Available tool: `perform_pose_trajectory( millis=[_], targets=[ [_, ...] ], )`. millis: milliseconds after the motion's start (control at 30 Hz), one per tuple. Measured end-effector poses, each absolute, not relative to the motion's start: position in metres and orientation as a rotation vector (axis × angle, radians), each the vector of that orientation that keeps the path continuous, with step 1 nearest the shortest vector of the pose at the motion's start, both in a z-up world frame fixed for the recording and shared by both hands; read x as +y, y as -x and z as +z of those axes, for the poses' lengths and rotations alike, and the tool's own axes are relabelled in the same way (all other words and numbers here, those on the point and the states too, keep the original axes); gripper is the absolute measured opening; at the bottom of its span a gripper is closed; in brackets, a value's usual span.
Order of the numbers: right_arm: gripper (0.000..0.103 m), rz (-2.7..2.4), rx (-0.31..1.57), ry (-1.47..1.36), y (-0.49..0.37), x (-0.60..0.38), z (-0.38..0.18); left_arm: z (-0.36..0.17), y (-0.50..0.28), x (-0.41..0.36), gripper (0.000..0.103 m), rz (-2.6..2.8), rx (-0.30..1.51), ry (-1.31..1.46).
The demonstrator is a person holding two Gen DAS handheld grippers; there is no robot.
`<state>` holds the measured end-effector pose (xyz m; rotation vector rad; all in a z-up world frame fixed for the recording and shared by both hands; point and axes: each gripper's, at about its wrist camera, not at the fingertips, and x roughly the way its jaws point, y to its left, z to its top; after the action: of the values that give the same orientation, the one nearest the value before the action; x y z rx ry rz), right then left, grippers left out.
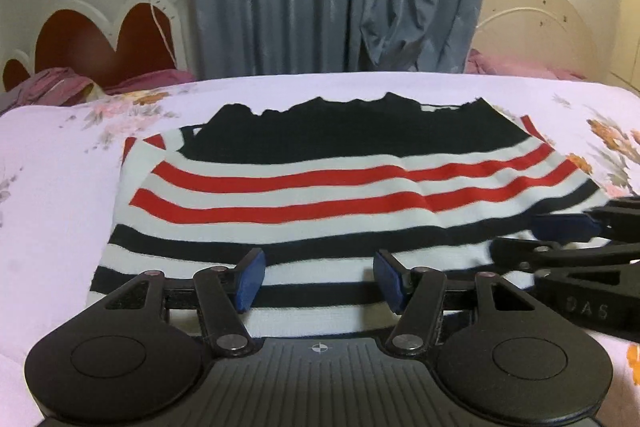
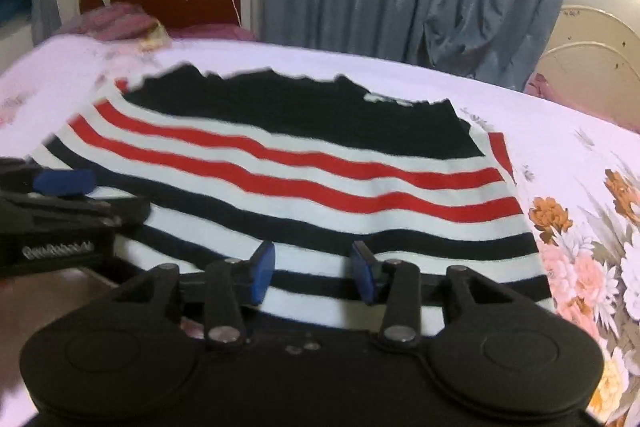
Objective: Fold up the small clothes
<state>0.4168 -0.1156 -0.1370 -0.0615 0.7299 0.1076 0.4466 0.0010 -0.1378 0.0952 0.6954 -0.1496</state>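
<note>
Each black claw (image 1: pixel 319 281) has blue pads (image 2: pixel 264 277), silver screws and round knuckle housings.

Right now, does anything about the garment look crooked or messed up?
The striped sweater lies mostly flat on the floral bedsheet. Its far black edge is jagged and rumpled, and a striped layer pokes out at the far right corner. Nothing looks torn.

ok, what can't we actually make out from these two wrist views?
- Near hem of the striped garment: both views, hidden behind each gripper body.
- Left gripper, right gripper: jaws apart, contact with cloth unclear.
- Garment's left edge: right wrist view, motion-blurred, covered by the left gripper.
- Bedsheet: cut off by frame edges.
</note>
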Motion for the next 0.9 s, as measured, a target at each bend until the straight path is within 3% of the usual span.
perform_pose_trajectory(
  millis=[300, 533, 833, 900],
  targets=[
    [0.038, 0.084, 0.795, 0.112, -0.393, -0.14, -0.15, -0.147, -0.431, 0.038, 0.059, -0.061, 0.731, -0.086],
    [0.019, -0.078, 0.835, 0.021, -0.383, -0.216, -0.15, -0.149, -0.424, 0.078, 0.059, 0.014, 0.738, -0.067],
    [0.019, -0.086, 0.841, 0.033, -0.379, -0.223, -0.153, -0.15, -0.424, 0.08, 0.059, 0.024, 0.744, -0.049],
    [0.023, -0.083, 0.826, 0.039, -0.376, -0.221, -0.146, -0.146, -0.422, 0.082, 0.059, 0.031, 0.731, -0.045]
  ],
)
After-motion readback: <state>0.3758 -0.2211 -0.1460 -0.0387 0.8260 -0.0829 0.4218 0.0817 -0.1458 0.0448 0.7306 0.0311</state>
